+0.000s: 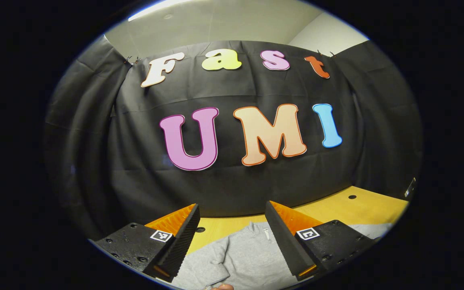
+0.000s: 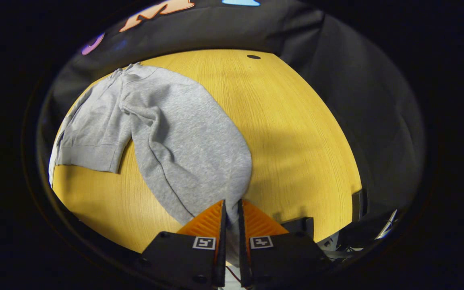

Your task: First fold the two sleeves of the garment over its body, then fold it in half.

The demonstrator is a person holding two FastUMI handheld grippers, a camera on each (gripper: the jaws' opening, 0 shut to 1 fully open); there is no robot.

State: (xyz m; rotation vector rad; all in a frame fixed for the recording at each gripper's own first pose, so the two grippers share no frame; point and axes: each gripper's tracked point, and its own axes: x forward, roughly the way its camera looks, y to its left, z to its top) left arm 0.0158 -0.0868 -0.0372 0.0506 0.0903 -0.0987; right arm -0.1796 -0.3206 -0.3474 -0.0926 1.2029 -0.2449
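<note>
- My right gripper [image 2: 230,209] is pinched tight on the end of one sleeve [image 2: 191,149] of the grey garment [image 2: 95,125]. Both fingers press on the cloth.
- The sleeve is lifted at my end and stretches from my fingers back to the shoulder.
- The garment lies on the yellow table [image 2: 296,133]. In the right gripper view its body is on the far left side, and its hem points toward me.
- My left gripper [image 1: 232,225] is wide open and holds nothing. It hangs above the garment [image 1: 248,257], and I can see the collar between its fingers.
- I think I am on the first step, folding a sleeve over the body.
- Next I should carry this sleeve across to the body, lay it flat, and then let go.
- I must move slowly so the cloth does not bunch up or drag the whole garment.
- After that comes the other sleeve. I cannot see it well from here.
</note>
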